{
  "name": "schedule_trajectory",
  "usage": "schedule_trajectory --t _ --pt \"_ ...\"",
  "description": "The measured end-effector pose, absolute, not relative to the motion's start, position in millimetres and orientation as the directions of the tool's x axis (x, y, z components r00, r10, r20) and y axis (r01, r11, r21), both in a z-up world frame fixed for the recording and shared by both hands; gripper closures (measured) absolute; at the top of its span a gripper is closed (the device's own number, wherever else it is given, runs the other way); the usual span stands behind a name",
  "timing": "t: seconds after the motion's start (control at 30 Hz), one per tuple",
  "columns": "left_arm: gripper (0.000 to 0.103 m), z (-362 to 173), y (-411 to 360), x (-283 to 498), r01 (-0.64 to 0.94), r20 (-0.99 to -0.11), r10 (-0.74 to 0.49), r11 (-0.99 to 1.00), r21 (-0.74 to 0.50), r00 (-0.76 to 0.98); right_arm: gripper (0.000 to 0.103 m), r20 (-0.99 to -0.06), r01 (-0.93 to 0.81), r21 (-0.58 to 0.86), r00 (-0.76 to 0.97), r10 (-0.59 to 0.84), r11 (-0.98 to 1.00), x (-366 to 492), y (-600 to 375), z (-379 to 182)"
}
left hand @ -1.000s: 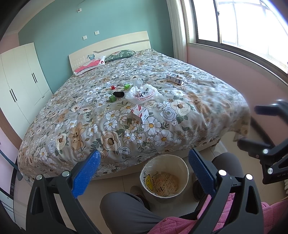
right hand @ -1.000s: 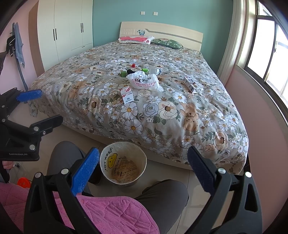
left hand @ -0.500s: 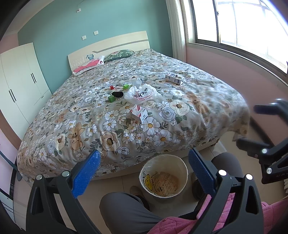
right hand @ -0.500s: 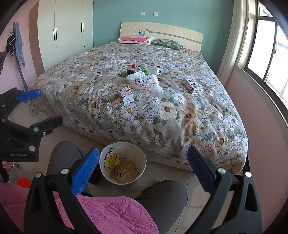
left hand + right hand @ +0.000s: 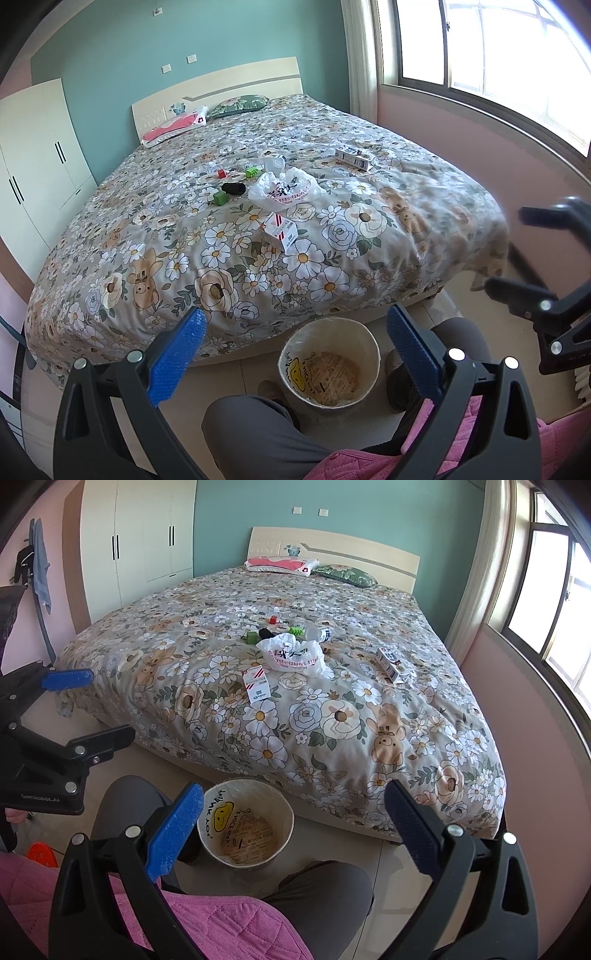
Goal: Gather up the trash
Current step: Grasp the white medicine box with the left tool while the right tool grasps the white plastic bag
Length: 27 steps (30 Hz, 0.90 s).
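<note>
Trash is all sitting on the bed (image 5: pixel 155 258), scattered roughly mid-quilt, and none of it is in our grippers yet. Closest to us is a small red-and-white carton (image 5: pixel 279 229) (image 5: pixel 255 684), just behind it a crumpled white plastic bag (image 5: pixel 284 187) (image 5: pixel 292 656), and further back a black lump (image 5: pixel 233 188), a couple of green blocks (image 5: pixel 219 198) and a little red piece (image 5: pixel 221 173). Off toward the window side there's a second carton (image 5: pixel 352 156) (image 5: pixel 389 663), well apart from the rest.

Handling guess: it all looks featherweight. The cartons should be stiff-ish but crushable, so we'd pinch across the narrow faces, not too hard. The bag is soft and slippery, so we'd grab a bunched fold near the top rather than a flat patch. The quilt is squishy, so pressing down will likely just sink things in.

Both tools are spread wide and empty: left gripper (image 5: pixel 295 354) and right gripper (image 5: pixel 291 823) are held low over our lap, with the waste bin (image 5: pixel 371 345) (image 5: pixel 286 812) on the floor between our knees, right below the fingers. There's already something papery in the bottom of it. The trash is well ahead of and above the grippers, so every piece needs a reach forward onto the bed. Nearest carton looks like the obvious first pick for either hand.
</note>
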<state>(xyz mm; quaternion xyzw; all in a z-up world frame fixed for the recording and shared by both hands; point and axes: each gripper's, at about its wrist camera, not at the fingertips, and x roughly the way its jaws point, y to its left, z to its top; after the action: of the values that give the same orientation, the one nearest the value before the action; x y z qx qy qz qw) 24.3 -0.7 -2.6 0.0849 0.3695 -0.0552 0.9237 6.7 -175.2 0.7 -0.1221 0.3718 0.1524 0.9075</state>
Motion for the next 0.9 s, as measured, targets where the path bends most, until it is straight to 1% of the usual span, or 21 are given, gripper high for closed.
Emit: schedule_trajectory --t 0.13,0.47,0.73,0.9 --pt "0.004 -2 5 43 0.150 -0.700 -0.050 0.985 0.082 0.712 0.007 -0.702 -0.367 -0.115 0.687 0.186 0.923 27 -175 5" --pt "0.004 -25 15 110 0.106 -0.765 -0.095 0.994 -0.035 0.637 0.007 -0.700 -0.403 -0.146 0.687 0.194 0.903 102 -167 4" --pt "0.004 -56 21 176 0.046 -0.815 -0.132 0.991 -0.129 0.564 0.007 -0.708 -0.402 -0.128 0.677 0.200 0.907 197 -156 -3" --pt "0.004 -82 28 217 -0.016 -0.844 -0.170 0.978 -0.206 0.509 0.007 -0.727 -0.385 -0.071 0.652 0.217 0.920 267 -152 -18"
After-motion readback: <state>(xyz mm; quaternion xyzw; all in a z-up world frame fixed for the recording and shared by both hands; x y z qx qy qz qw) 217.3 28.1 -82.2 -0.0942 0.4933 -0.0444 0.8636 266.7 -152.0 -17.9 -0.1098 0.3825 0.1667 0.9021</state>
